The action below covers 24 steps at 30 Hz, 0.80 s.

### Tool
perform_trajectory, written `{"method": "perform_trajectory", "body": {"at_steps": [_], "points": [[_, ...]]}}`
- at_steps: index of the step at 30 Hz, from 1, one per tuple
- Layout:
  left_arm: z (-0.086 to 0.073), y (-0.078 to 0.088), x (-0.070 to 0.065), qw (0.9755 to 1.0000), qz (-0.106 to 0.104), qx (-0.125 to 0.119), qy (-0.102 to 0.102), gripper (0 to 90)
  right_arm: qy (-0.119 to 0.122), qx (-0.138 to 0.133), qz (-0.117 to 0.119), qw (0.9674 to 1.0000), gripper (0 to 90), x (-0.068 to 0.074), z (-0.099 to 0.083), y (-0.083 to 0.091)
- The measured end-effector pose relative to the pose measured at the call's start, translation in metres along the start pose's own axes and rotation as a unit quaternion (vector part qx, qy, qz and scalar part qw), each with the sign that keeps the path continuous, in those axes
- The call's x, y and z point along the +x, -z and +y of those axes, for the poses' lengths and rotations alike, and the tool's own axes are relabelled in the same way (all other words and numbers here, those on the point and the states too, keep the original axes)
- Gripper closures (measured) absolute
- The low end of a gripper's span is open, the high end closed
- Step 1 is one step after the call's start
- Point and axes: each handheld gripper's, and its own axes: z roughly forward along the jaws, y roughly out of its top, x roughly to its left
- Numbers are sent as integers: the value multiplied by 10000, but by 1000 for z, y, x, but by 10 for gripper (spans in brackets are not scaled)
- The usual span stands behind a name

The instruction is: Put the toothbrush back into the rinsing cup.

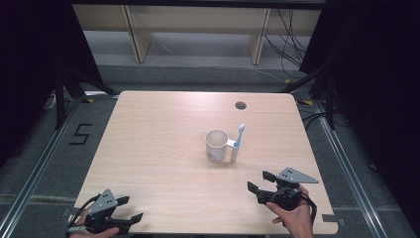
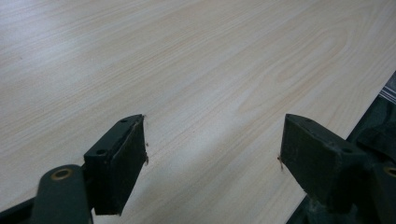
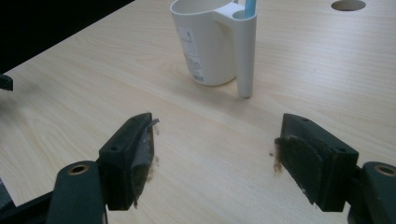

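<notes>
One white cup and one toothbrush stand on my tabletop, right of its middle. The cup is upright, mouth up, and its hollow handle on the right side carries the toothbrush. The toothbrush's long axis runs nearly vertical, bristle head at the top, blue shaft down in the handle. My right hand-held gripper sits near the cup, toward me, jaws spread and empty. My left hand-held gripper rests at the near left corner, well apart, also spread and empty.
</notes>
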Motion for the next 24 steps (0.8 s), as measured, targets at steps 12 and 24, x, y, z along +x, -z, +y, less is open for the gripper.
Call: {"method": "perform_trajectory", "body": {"at_steps": [12, 24], "points": [[0, 0, 0, 10000, 9, 10, -28, 218, -96, 241, 83, 9996, 253, 2, -14, 1], [0, -1, -1, 10000, -41, -33, 38, 218, -175, 539, 81, 9984, 245, 6, -27, 3]]}}
